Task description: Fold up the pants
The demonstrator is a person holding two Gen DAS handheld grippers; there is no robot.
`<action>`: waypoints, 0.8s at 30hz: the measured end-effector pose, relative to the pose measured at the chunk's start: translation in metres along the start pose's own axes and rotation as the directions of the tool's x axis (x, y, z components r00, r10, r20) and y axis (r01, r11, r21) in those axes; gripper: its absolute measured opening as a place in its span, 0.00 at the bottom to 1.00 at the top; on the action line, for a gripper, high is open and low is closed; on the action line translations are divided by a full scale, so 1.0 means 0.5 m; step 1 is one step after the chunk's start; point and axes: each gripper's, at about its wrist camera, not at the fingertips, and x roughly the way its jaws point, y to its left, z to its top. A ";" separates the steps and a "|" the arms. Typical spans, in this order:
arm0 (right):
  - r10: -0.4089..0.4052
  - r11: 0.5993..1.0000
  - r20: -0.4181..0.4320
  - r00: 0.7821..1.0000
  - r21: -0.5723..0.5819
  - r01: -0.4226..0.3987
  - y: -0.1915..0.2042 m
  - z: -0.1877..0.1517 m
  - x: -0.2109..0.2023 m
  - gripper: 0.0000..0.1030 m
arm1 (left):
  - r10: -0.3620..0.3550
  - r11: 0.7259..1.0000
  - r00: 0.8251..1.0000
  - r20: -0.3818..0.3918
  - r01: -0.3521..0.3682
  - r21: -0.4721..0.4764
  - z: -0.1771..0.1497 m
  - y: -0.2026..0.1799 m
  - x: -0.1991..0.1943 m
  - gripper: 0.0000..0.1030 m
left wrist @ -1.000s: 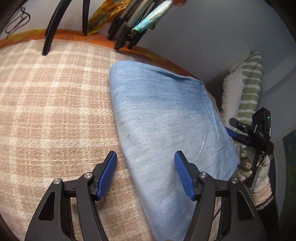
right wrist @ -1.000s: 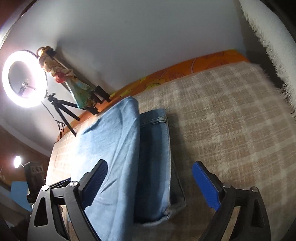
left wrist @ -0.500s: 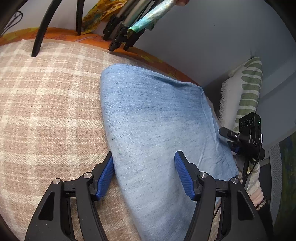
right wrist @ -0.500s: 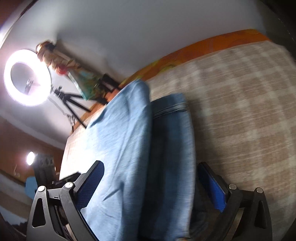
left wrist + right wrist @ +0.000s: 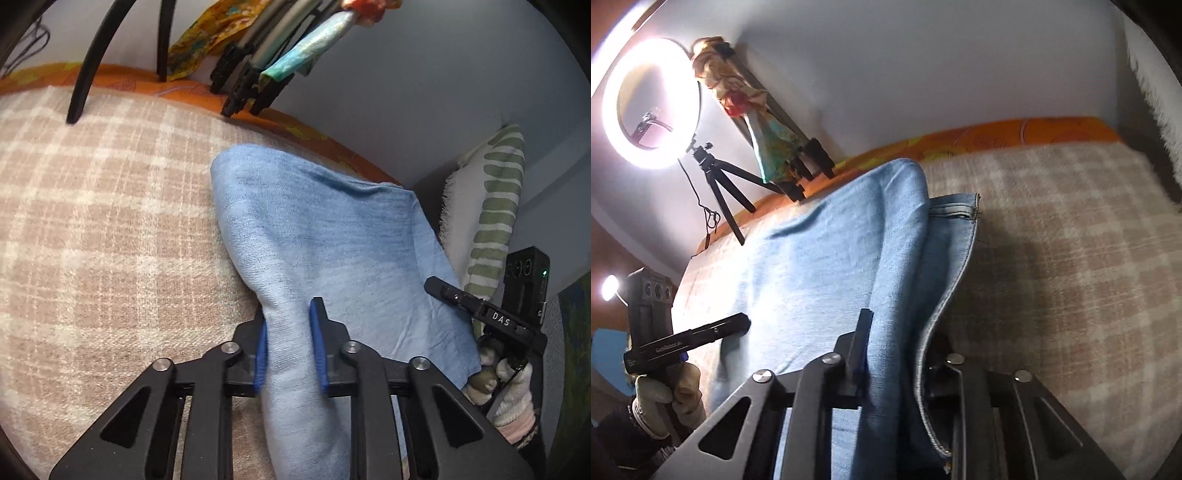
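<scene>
1. Nearest the lens in the left wrist view, the left gripper (image 5: 288,343) has just been closing; half a second earlier its blue fingers (image 5: 318,347) stood spread on either side of the cloth's edge, and they now pinch a raised ridge of the pants (image 5: 325,251) between them.

2. In the right wrist view the right gripper (image 5: 897,354) has likewise just been closing from a wide spread, and its fingers now clamp a bunched fold of the denim, hem layers included, at the near end.

3. The pants, light blue denim already folded lengthwise, lie on the bed's checked blanket (image 5: 110,229), running away from both grippers toward the wall; a stitched hem (image 5: 955,212) peeks out beneath the top layer on the right.

4. Each view catches the other tool at its margin, held in a gloved hand (image 5: 506,384) beside the far edge of the cloth.

5. Farther back, an orange bedsheet border (image 5: 1015,134), a striped cushion (image 5: 495,218), a small tripod (image 5: 720,181) and a lit ring light (image 5: 650,103) stand against the wall.

6. With both near corners gripped, the next fold looks ready: probably a lift carrying this end over toward the far end.
</scene>
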 end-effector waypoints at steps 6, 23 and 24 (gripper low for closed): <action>-0.074 0.993 0.072 0.995 -0.088 0.080 0.056 -0.002 -0.050 0.15 | -0.005 0.995 0.999 0.053 -0.001 0.103 0.011 -0.047 -0.028 0.10; -0.194 0.970 0.248 0.949 -0.098 0.224 0.023 0.067 -0.157 0.14 | -0.017 0.953 0.993 0.120 -0.020 0.301 0.123 -0.182 0.010 0.09; -0.205 0.968 0.251 0.946 -0.090 0.234 0.014 0.075 -0.153 0.14 | -0.011 0.952 0.993 0.121 -0.027 0.306 0.131 -0.188 0.025 0.09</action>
